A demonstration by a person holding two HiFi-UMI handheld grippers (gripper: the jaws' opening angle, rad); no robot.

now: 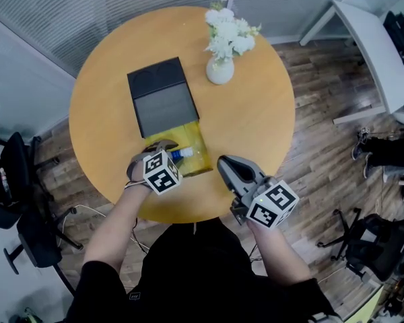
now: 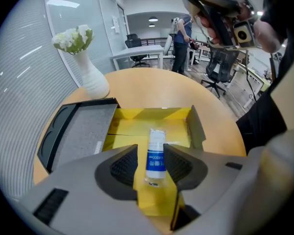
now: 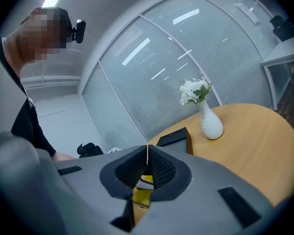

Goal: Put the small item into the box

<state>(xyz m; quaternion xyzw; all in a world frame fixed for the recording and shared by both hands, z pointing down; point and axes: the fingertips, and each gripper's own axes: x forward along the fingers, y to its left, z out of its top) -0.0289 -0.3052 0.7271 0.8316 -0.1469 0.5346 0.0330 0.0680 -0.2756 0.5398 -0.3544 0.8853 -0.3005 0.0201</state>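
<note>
My left claw [image 2: 150,150] spread wide either side of the small blue-labelled bottle [image 2: 157,143], pads clear of it, bottle lying inside the open yellow box [image 2: 137,131] on the round wooden table [image 1: 256,120], my right claw [image 3: 147,151] pressed together.

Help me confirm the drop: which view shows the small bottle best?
The left gripper view: the bottle lies whole, label up, in the yellow box, between the open jaws of the left tool. The head view shows only its end; the right gripper view, none.

Small clear blue-labelled bottle [image 1: 182,154]: 8 o'clock end hidden under left gripper [image 1: 167,148], label print unreadable. Yellow cardboard box [image 3: 143,196] mostly behind right gripper [image 3: 147,155].
</note>
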